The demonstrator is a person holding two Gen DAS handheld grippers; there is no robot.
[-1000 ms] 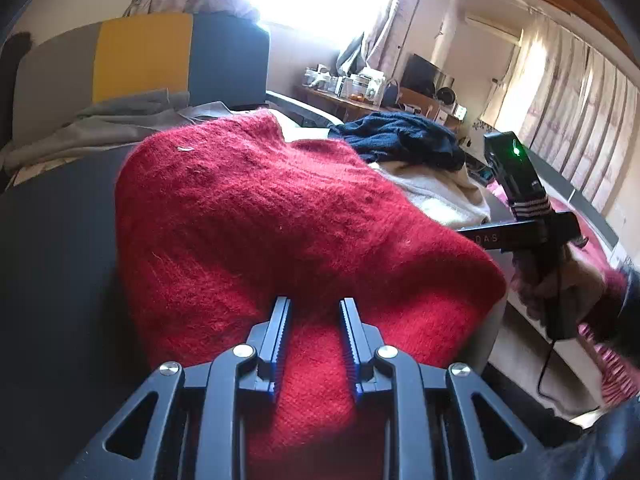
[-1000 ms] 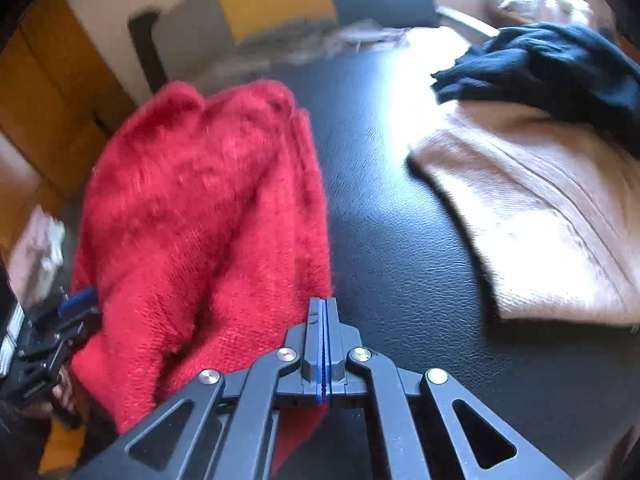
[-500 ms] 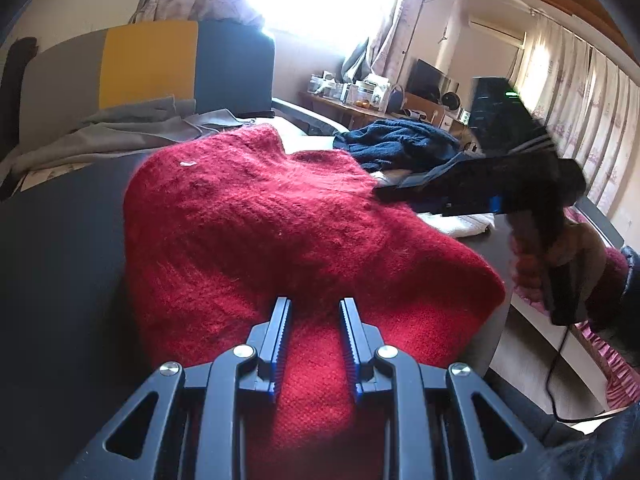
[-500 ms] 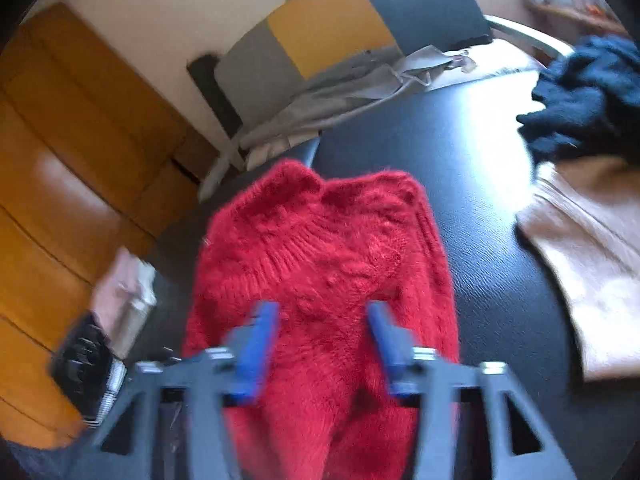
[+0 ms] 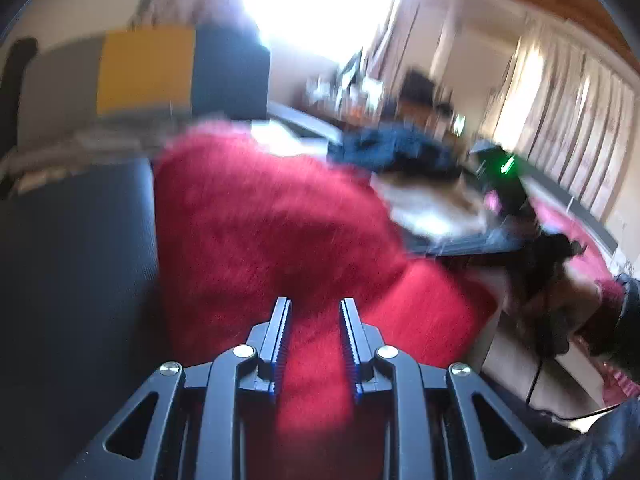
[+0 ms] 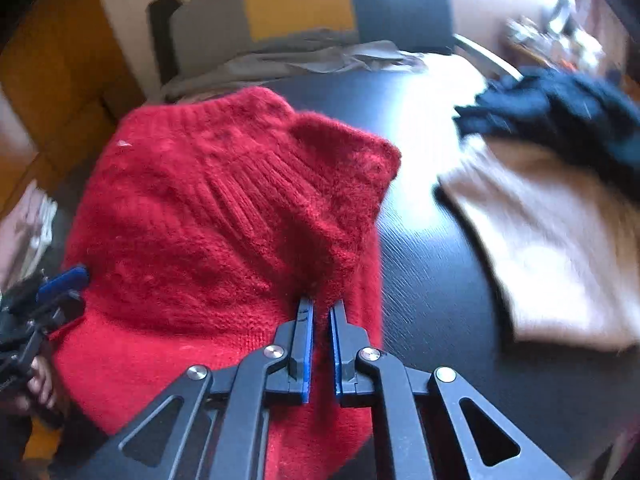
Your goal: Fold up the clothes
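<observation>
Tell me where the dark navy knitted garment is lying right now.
In the right wrist view the dark navy knitted garment lies at the upper right of the black table, overlapping the beige garment, apart from the red sweater.

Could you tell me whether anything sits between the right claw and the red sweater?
Nothing visible does. The right claw is already at the sweater, its fingers slightly apart around a ridge of knit. The beige garment lies apart, to the right.

One red sweater (image 6: pixel 224 216), one beige garment (image 6: pixel 560 248), one navy garment (image 6: pixel 560 112)
</observation>
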